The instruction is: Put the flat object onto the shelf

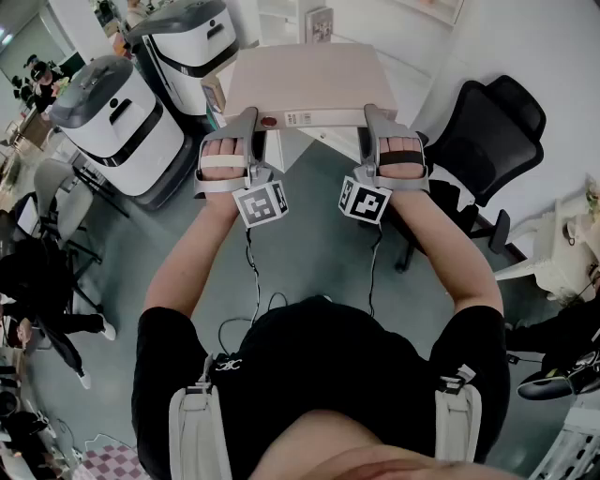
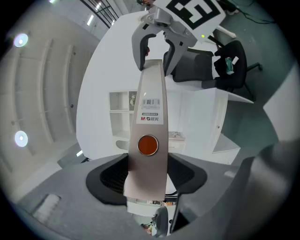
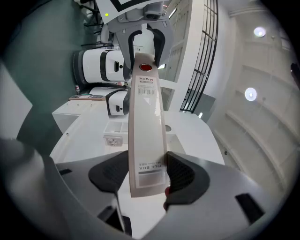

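Note:
A flat beige file box (image 1: 302, 82) with a red dot on its spine hangs level in front of me, carried between both grippers. My left gripper (image 1: 246, 127) is shut on the spine's left end, and my right gripper (image 1: 375, 124) is shut on its right end. In the left gripper view the spine (image 2: 149, 140) runs from between the left gripper's (image 2: 147, 179) pads to the right gripper's (image 2: 157, 42) jaws. The right gripper view shows the box (image 3: 145, 122) between the right gripper's (image 3: 147, 177) pads. A white shelf unit (image 1: 281, 17) stands just beyond the box.
Two white and grey machines (image 1: 117, 122) (image 1: 187, 42) stand to the left. A black office chair (image 1: 487, 131) is close on the right, beside a white desk (image 1: 553, 253). People sit at the far left (image 1: 37, 272). Cables (image 1: 253, 300) trail on the grey floor.

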